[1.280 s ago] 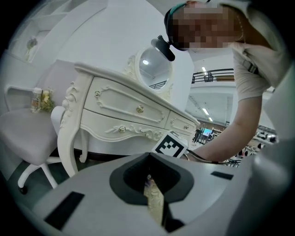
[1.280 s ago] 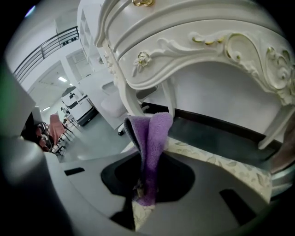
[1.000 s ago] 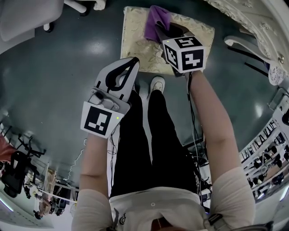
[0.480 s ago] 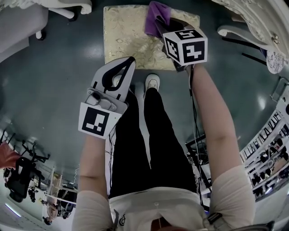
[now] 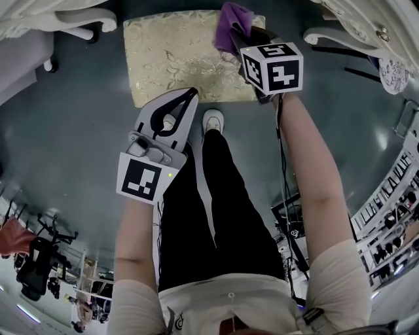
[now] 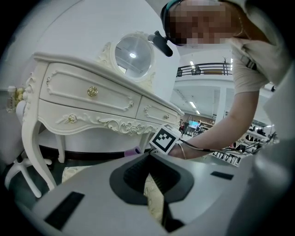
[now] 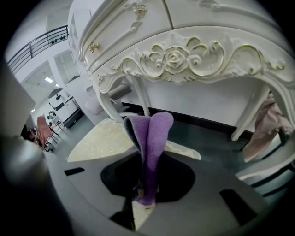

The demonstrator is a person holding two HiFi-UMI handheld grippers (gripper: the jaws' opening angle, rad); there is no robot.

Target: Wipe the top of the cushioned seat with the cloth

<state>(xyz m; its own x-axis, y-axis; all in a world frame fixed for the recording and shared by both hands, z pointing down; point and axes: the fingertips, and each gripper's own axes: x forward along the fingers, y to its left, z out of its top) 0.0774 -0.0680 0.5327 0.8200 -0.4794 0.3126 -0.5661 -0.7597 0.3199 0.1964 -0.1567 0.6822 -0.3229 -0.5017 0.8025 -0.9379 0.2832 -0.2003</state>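
Note:
The cushioned seat (image 5: 173,55) is a cream square with a gold leaf pattern, at the top of the head view. My right gripper (image 5: 237,40) is shut on a purple cloth (image 5: 232,21) over the seat's far right corner. In the right gripper view the cloth (image 7: 150,136) stands folded upright out of the shut jaws, with the seat (image 7: 99,138) below and to the left. My left gripper (image 5: 190,95) hovers at the seat's near edge, shut with nothing in it. In the left gripper view the seat fabric (image 6: 154,198) shows through the gap behind its tips.
A white carved dressing table (image 7: 184,60) with a round mirror (image 6: 133,55) stands just beyond the seat. The person's white shoe (image 5: 213,121) and black trouser legs are at the seat's near edge. More white furniture (image 5: 59,19) stands at the upper left on the dark floor.
The seat has slid left in the head view, so the right gripper and cloth now sit over its far right corner instead of mid far edge. The left gripper barely moved.

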